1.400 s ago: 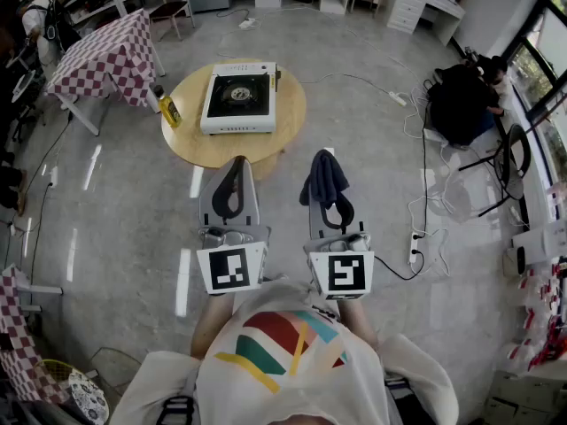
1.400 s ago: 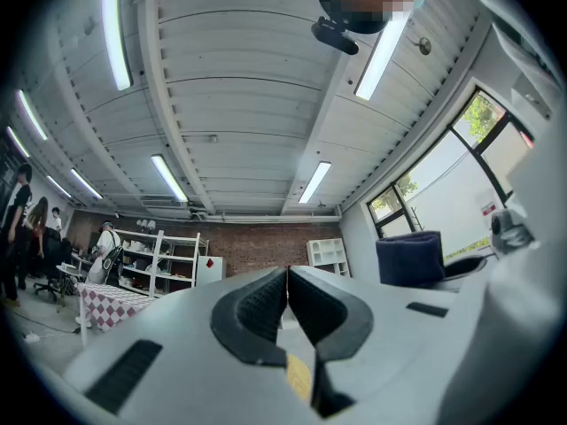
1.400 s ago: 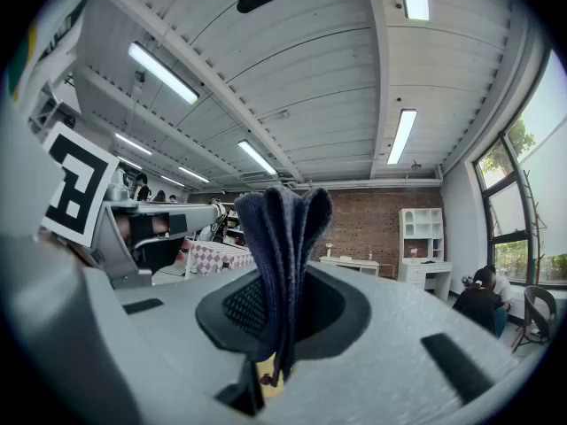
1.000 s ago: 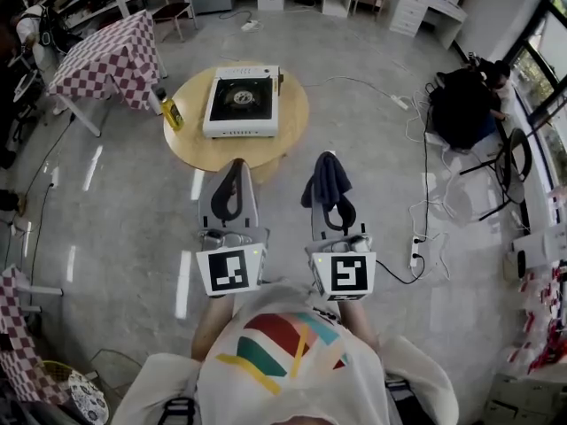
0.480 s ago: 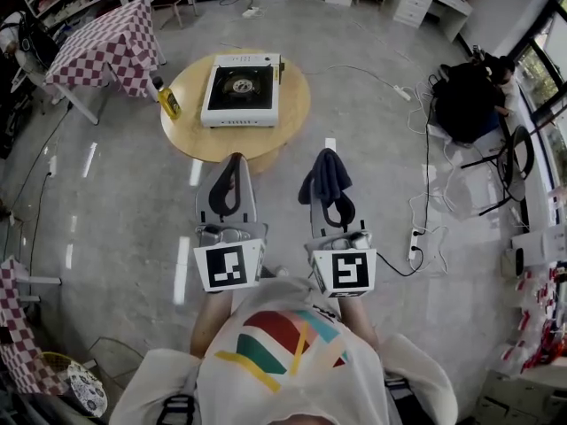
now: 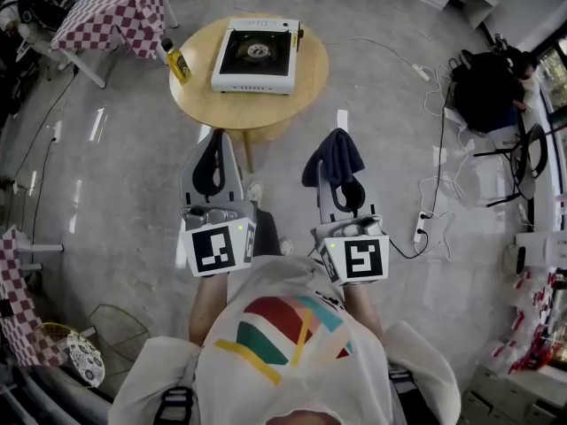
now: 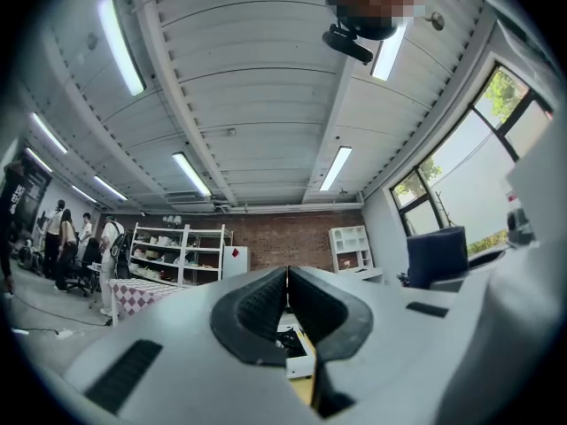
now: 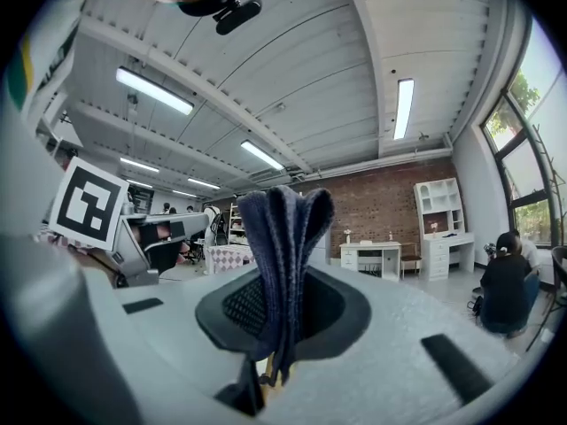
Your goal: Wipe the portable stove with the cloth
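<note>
The white portable stove (image 6: 255, 54) with a black burner top sits on a round wooden table (image 6: 292, 96) ahead of me. My right gripper (image 6: 337, 153) is shut on a dark blue cloth (image 6: 337, 158), which stands folded between its jaws (image 8: 282, 255). My left gripper (image 6: 213, 145) is shut with nothing in it, its jaws pressed together (image 7: 287, 286). Both grippers are held side by side short of the table's near edge, above the floor. A corner of the stove (image 7: 292, 343) shows through the left gripper's jaw opening.
A yellow bottle (image 6: 178, 61) stands at the table's left rim. A checkered-cloth table (image 6: 115, 14) is at the far left. Cables and a power strip (image 6: 421, 228) lie on the floor to the right, near a seated person (image 6: 489, 85).
The table and stove have come closer and shifted up in the head view as I walked toward them. Both grippers keep the same hold and spacing.
</note>
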A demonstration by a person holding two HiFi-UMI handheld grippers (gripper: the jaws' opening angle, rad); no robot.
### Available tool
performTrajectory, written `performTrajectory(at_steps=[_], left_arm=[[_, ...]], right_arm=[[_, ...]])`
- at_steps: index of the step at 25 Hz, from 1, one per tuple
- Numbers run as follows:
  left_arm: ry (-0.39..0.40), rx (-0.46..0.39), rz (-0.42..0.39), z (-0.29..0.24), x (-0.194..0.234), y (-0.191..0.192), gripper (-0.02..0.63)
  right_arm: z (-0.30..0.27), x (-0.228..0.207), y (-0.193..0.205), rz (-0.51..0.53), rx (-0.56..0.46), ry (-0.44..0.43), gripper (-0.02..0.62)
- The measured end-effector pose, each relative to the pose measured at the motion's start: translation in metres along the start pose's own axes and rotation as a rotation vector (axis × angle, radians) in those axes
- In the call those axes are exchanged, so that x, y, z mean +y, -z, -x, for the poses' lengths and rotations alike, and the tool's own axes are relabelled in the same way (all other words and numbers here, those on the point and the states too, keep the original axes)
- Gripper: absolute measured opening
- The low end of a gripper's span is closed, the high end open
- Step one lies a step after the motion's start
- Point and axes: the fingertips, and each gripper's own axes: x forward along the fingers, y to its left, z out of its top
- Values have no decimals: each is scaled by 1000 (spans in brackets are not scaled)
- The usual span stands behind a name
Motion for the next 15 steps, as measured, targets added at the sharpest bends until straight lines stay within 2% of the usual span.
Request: performTrajectory(at_steps=[10,15], left_arm=[[13,-36,26,-31,9,5,6],[18,-33,44,-59,16,17,6]], right_arm=[[-28,-12,0,29,-4,32,34],[-55,-15,5,50,24,5,34]])
